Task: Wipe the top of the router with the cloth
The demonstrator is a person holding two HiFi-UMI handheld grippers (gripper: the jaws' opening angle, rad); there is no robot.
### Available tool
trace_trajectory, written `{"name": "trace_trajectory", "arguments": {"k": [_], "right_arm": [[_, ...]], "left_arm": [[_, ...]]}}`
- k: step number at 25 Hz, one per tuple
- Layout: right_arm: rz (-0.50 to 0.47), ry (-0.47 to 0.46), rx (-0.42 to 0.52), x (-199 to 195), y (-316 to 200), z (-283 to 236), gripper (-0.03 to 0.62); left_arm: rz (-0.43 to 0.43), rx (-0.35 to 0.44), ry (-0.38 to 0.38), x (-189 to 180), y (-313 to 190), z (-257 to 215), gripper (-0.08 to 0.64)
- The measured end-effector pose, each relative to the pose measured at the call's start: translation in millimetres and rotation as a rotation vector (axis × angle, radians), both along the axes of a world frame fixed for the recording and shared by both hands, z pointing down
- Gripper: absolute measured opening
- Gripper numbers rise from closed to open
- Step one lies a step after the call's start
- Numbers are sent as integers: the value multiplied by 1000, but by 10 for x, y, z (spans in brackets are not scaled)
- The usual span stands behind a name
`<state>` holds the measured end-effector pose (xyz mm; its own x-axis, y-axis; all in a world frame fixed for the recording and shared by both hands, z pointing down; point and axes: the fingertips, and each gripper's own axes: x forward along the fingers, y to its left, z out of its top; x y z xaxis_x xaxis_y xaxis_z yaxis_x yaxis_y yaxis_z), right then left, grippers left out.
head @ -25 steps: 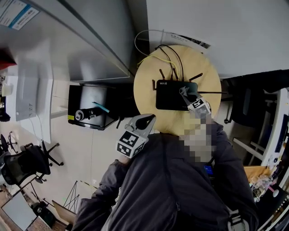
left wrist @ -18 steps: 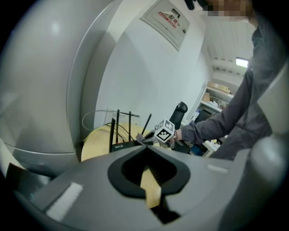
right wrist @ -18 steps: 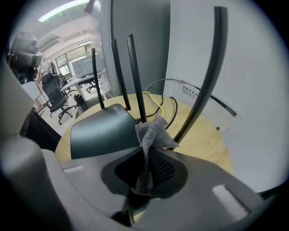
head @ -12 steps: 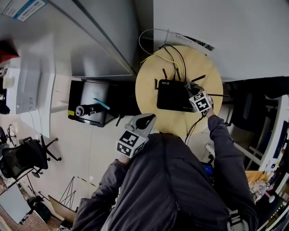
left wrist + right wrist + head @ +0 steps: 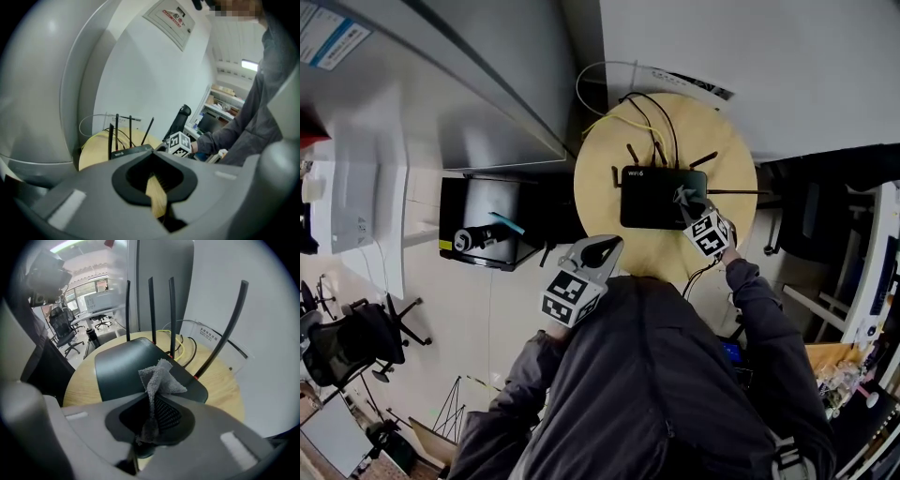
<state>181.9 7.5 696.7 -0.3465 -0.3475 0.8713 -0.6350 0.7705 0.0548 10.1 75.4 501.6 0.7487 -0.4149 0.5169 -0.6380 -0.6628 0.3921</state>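
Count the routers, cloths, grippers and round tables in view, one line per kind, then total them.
router: 1
cloth: 1
grippers, the left gripper and the right gripper: 2
round table: 1
Total: 5

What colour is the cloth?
Grey. The cloth shows best in the right gripper view.
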Motion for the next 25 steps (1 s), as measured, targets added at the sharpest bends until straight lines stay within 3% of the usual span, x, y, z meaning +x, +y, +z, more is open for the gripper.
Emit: {"name": "trace_trajectory", "arguments": {"k": [15, 21, 25], "right_arm": [[-44, -50, -72, -62, 634, -16, 29], [-159, -46, -95, -20, 575, -17, 29], [-42, -18, -1, 289, 46, -49, 29]], "left_arm": [[12, -9, 6, 49, -61, 26, 0], [-1, -14, -1, 55, -61, 40, 0], [-11, -16, -8, 37, -52, 43, 0]]}}
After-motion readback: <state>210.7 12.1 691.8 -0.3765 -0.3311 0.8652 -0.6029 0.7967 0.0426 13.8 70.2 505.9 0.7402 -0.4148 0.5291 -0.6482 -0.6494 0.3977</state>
